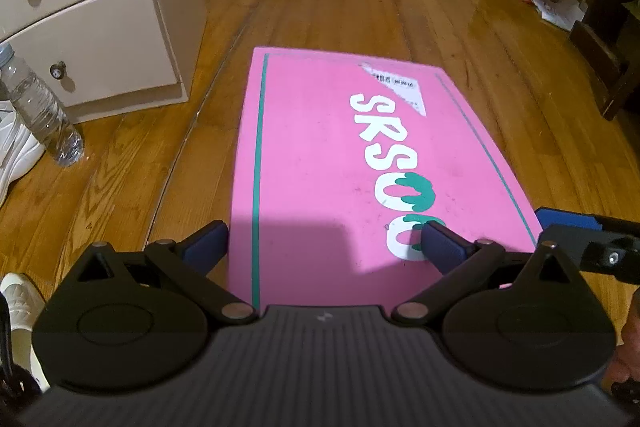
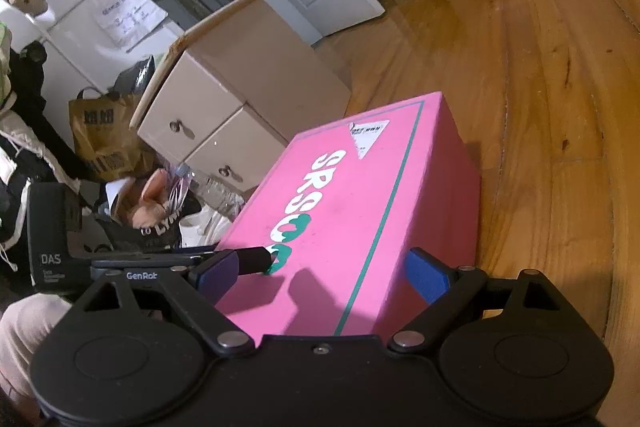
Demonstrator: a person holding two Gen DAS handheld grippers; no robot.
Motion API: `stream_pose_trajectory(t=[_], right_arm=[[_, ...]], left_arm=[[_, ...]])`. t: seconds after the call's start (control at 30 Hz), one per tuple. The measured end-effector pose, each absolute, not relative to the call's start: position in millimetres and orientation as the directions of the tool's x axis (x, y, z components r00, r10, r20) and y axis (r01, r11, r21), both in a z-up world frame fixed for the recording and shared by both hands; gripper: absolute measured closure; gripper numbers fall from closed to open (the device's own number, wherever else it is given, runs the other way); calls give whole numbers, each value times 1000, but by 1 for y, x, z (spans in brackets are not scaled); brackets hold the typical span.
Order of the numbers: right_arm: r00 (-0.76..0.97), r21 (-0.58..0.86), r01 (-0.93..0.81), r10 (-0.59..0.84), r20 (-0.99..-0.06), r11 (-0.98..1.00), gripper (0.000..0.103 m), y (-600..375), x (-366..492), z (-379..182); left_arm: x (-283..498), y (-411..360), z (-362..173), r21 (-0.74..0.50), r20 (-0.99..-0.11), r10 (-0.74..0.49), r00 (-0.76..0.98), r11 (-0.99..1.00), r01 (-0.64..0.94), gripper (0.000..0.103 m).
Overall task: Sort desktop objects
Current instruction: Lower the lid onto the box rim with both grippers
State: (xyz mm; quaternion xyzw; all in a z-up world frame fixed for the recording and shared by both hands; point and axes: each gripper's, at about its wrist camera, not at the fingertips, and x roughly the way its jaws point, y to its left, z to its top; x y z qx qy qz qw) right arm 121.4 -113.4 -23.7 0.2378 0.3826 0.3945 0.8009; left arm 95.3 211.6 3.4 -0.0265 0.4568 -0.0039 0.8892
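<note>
Pink rectangular cardboard box with white-and-green lettering and a torn white label lies flat on the wooden plank floor, lid on, near the beige two-drawer cabinet. Left tongs hover over the box's near end, jaws wide apart; one blue pad is over the lid by the green letter, the other hangs just off the box's left edge. Cannot tell if either pad touches the cardboard. Right tongs are also spread wide, straddling the near right corner of the box, nothing clamped; the right pad sits beside the box's side wall, the left pad over the lid next to the other tongs' fingertip.

Step in hand, by my read: both tongs lining up on the closed box before a grasp, so the task looks early. No loose items for sorting show on the lid. Next move probably calls for getting pads onto opposite edges of the lid or box ends and squeezing evenly; box is wide, so a one-sided pinch could slip or tilt it.

Clear plastic bottle and white shoes sit by the cabinet, well apart from the box.
</note>
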Motion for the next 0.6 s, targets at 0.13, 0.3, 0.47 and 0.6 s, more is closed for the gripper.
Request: stream_pose_trajectory(t=[0.13, 0.3, 0.47, 0.6], right_arm=[[379, 678, -465, 820, -429, 570, 21, -108, 117, -23], [369, 658, -486, 818, -442, 575, 22, -102, 112, -20], [424, 605, -483, 773, -472, 634, 21, -111, 104, -19], [451, 598, -438, 740, -499, 671, 21, -122, 101, -33]], left_arm=[[91, 207, 0, -24, -819, -16, 574, 1000, -7, 0], [89, 210, 2, -42, -822, -27, 569, 999, -13, 0], [74, 198, 11, -10, -803, -33, 595, 999, 41, 0], [67, 190, 18, -58, -784, -95, 613, 995, 80, 0]])
